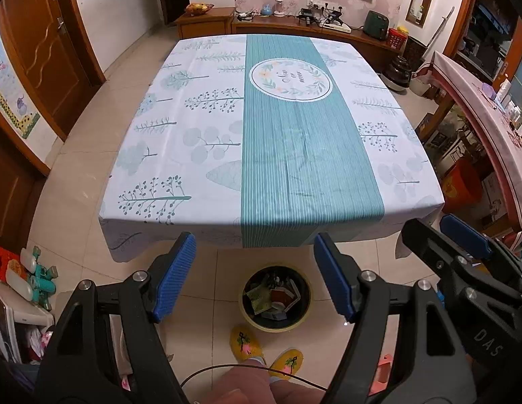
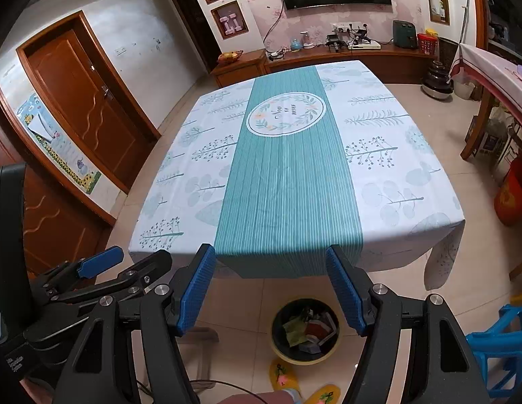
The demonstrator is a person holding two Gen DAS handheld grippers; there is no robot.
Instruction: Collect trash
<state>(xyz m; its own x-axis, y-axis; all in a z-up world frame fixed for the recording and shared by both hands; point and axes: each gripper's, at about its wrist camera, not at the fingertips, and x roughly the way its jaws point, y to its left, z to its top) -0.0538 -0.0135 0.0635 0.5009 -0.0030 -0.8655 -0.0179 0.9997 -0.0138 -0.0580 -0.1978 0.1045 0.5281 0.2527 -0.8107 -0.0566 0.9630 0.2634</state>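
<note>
1. Nearest the lens in both wrist views stand the black tong arms with their ribbed blue pads; the left gripper (image 1: 254, 277) has its jaws spread wide with nothing between them, and the right gripper (image 2: 270, 289) is likewise spread and empty; neither pinches anything.

2. Both tongs tilt downward and forward over the near edge of the table (image 1: 207, 155); the right tool shows at the right edge of the left view and the left tool at the left edge of the right view, so the two hang side by side, close but apart; held so, above the bin and clear of the cloth, they look parked, not reaching.

3. Below the jaws, on the tiled floor (image 1: 92, 175) just beside the hanging hem of the tablecloth (image 2: 288, 198), sits the round bin (image 1: 275, 298) with a dark inside and a pale yellowish rim; placed at the person's feet, it lets a gripper release straight down.

4. Inside it lies the trash (image 2: 310, 331): a crumpled green wrapper, a red and white packet, some blue and pale scraps, heaped loosely and not filling the bin.

5. On the cloth, white with printed trees and a striped teal centre band, no litter shows in either view; I judge the collecting done or nearly so.

6. Yellow slippers (image 1: 247, 341) stand just before the bin; a thin cable crosses the bottom of the frame.
</note>
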